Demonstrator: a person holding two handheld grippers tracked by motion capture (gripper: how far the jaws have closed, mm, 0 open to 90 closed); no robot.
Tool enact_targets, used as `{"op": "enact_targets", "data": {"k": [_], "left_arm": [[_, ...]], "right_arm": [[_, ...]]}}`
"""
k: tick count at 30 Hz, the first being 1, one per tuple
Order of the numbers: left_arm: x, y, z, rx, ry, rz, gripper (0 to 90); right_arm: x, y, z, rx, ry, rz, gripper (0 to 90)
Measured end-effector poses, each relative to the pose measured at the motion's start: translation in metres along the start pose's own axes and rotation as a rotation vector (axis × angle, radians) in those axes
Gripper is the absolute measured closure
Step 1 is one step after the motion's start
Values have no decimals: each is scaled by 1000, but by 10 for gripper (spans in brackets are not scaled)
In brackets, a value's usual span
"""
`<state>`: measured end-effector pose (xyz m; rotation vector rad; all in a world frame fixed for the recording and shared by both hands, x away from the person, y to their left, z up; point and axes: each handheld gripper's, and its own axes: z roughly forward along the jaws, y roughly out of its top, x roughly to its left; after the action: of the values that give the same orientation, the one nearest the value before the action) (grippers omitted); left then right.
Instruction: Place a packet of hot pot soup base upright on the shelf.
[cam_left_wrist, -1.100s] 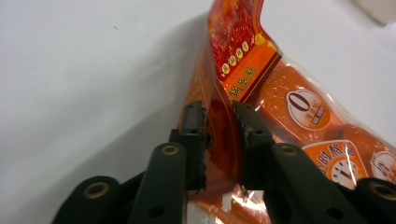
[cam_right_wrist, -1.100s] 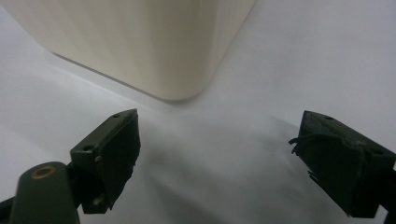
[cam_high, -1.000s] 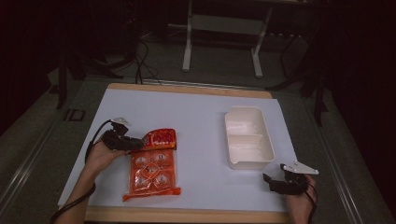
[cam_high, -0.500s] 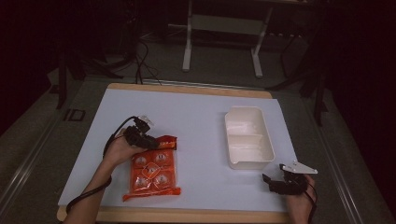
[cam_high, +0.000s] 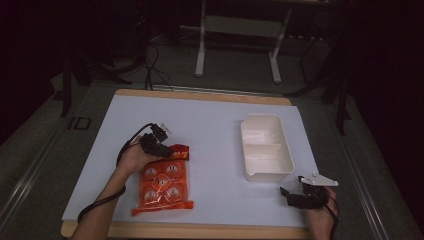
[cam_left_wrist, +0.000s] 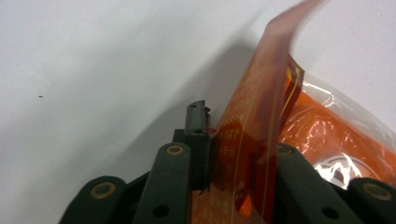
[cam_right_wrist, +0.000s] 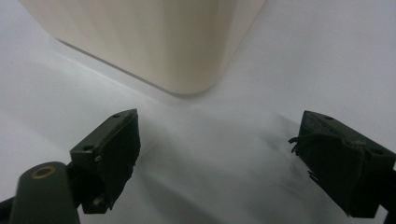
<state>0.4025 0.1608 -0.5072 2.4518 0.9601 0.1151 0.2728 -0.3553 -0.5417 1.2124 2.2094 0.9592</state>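
High view. One orange snack packet (cam_high: 165, 183) lies flat on the white tabletop (cam_high: 210, 125), left of centre, its long side running toward the person. Its far edge is taken by the left gripper (cam_high: 161, 148), which has swung round from the packet's left side a second ago to sit over the top end now. The packet body has not shifted. One cream tray (cam_high: 266, 148) with two compartments stands to the right, well apart from the packet, in the same place as before. The right gripper (cam_high: 292, 196) rests near the tabletop's front right corner, just in front of the tray, unchanged since the earlier frames. Count: one packet, one tray, two grippers, two forearms.

Left gripper view. The fingers (cam_left_wrist: 173, 175) are pressed onto the packet's orange sealed flap (cam_left_wrist: 254, 135), which stands up between them. Clear film and orange wrapping of the packet body show to the right, over white tabletop.

Right gripper view. The fingers (cam_right_wrist: 114, 154) are spread wide with nothing between them, hovering low over the tabletop. One rounded corner of the cream tray (cam_right_wrist: 154, 42) sits just beyond them.
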Motion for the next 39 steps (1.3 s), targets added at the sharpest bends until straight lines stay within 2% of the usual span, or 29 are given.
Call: {"op": "enact_targets", "data": {"k": [4,9,16,24,25,26,27,30,32,35,39], "left_arm": [[-2,0,2,15,8,18,884],[-1,-5,-5,-40,5,8,900],[2,-1,-19,-110,-15,-65,900],[-2,13,-36,-165,-33,-102,900],[-2,18,-44,-194,-45,-121,900],[-2,18,-44,-194,-45,-121,900],[-2,23,-53,-223,-52,-132,900],[-3,27,-62,-248,-56,-136,900],[-4,33,-75,-288,-69,-143,900],[-9,39,-85,-324,-84,-147,900],[-21,50,-100,-359,-98,-116,900]], "right_arm": [[1,0,0,5,2,-5,135],[1,0,1,9,2,-6,135],[1,0,1,11,-1,-6,135],[1,0,1,10,1,-5,135],[1,0,1,10,1,-5,135],[1,0,1,10,1,-5,135],[1,0,1,9,2,-4,135],[1,0,1,10,2,-5,135],[1,0,1,11,2,-4,135],[1,0,1,11,2,-4,135],[1,0,1,11,2,-4,135]]}}
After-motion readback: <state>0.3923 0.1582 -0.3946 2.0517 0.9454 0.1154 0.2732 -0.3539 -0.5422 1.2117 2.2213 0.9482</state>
